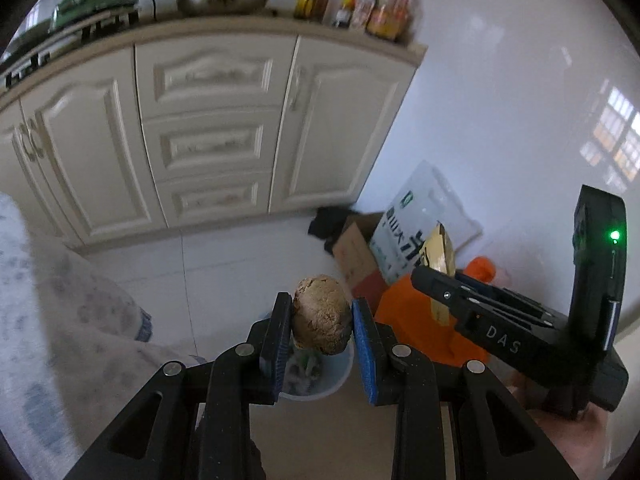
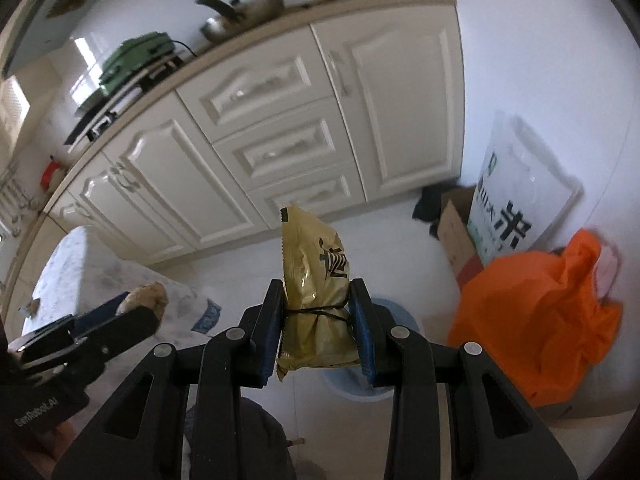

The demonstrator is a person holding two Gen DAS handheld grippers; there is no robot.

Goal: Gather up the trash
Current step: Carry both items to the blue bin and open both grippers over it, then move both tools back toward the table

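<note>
My left gripper (image 1: 322, 320) is shut on a brown crumpled lump (image 1: 322, 314) and holds it above a pale blue bin (image 1: 320, 378) on the floor. The bin holds some trash. My right gripper (image 2: 318, 312) is shut on a gold snack packet (image 2: 316, 292) tied with a black band, above the same bin (image 2: 384, 360). The right gripper also shows in the left wrist view (image 1: 436, 276), to the right with the packet (image 1: 440, 250). The left gripper shows at the lower left of the right wrist view (image 2: 132, 304) with the lump (image 2: 150, 298).
Cream kitchen cabinets (image 1: 216, 128) stand behind, with pans and bottles on the counter. An orange bag (image 2: 536, 320), a cardboard box (image 2: 456, 232) and a white rice sack (image 2: 516, 196) lie by the wall on the right. A pale patterned cloth (image 1: 48, 320) is at left.
</note>
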